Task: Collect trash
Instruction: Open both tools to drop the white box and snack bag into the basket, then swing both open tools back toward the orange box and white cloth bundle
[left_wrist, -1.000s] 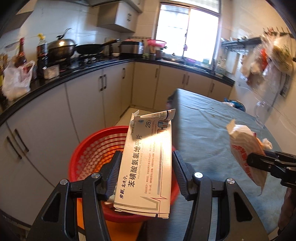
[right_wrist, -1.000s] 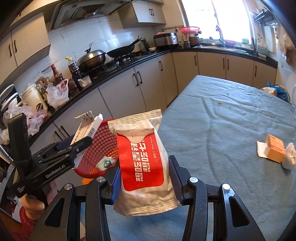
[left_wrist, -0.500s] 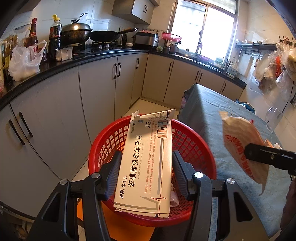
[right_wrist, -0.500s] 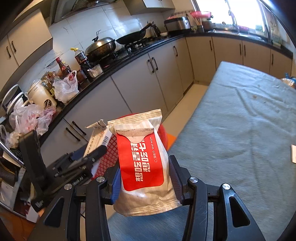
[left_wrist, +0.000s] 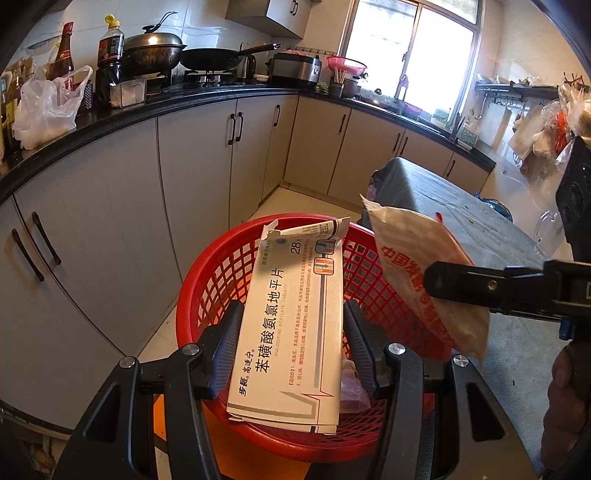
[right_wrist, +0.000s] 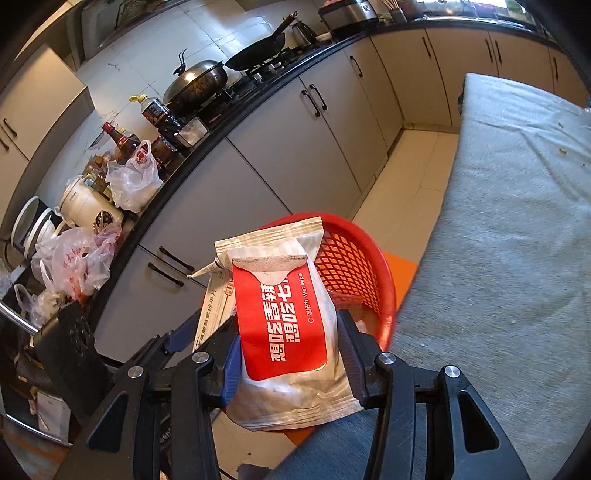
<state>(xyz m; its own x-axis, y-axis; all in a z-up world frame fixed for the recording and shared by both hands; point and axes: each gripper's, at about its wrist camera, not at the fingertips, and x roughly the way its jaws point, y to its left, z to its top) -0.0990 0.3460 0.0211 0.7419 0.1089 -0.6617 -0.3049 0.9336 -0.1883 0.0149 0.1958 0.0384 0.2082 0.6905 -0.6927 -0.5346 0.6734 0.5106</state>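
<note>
**Both claws over the basket, each loaded**

The left claw (left_wrist: 291, 354) is clamped on a flattened white pill box (left_wrist: 291, 332), pads pressing its two long edges. The box's long axis runs along the fingers, its torn end pointing away from the claw and over the red basket (left_wrist: 207, 280). From this view the basket lies directly below and ahead of the box, so the box projects across the opening, not short of the near rim.

The right claw (right_wrist: 288, 354) is clamped on a red-and-white wipes pack (right_wrist: 284, 314), gripped across its width, long axis also along the fingers. In the right wrist view the basket (right_wrist: 362, 258) sits behind and slightly right of the pack; the grey-covered surface (right_wrist: 517, 258) lies to its right. In the left wrist view the pack (left_wrist: 417, 266) hangs over the basket's right rim.

Judgement: the left claw is better centred over the opening; the right is closer to the rim and may need to go further in before release.

Change from the earlier frames: the basket has grown larger and moved to centre in both views, and the pack has come from over the surface to the rim. Both grips are unchanged.
</note>
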